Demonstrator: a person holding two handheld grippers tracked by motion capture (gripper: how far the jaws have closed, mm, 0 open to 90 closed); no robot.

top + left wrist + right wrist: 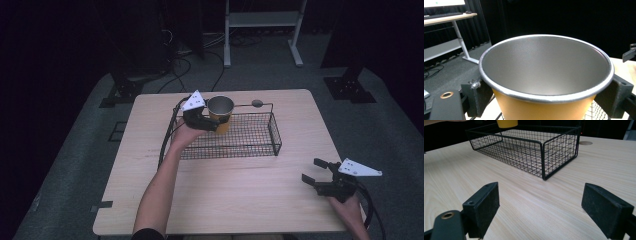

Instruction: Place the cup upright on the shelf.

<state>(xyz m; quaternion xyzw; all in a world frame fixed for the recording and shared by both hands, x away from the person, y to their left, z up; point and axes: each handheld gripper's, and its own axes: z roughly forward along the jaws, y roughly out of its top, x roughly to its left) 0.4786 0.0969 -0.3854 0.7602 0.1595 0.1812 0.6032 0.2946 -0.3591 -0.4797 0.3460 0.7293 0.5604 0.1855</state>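
Left claw point(216, 121) clamped on yellow cup point(220, 114), black jaws pressed against its opposite sides just below the silver rim. Cup point(544, 75) upright, mouth open to the camera in the left gripper view, grey metal lining bare inside, yellow wall beneath. Held at the far left corner of black wire basket point(265, 145), over the mesh floor; whether touching the mesh or lifted clear of it, impossible to tell. Person's left hand point(184, 134) wrapped around the claw's handle, bare forearm reaching in from the bottom edge across pale wooden bench point(225, 200).

Right claw point(316, 172) parked well apart from the basket, near the right front edge of the bench, jaws spread wide with nothing between them. Seen along the right claw point(540, 207), bare wood grain in the gap, basket point(544, 152) ahead and the cup's yellow base point(507, 123) at the top edge. Person's right hand point(347, 207) gripping from below, black cable trailing off beside it.

Round grey grommet point(257, 103) set in the bench just behind the basket. White desk frame point(262, 20) on the dark floor beyond.
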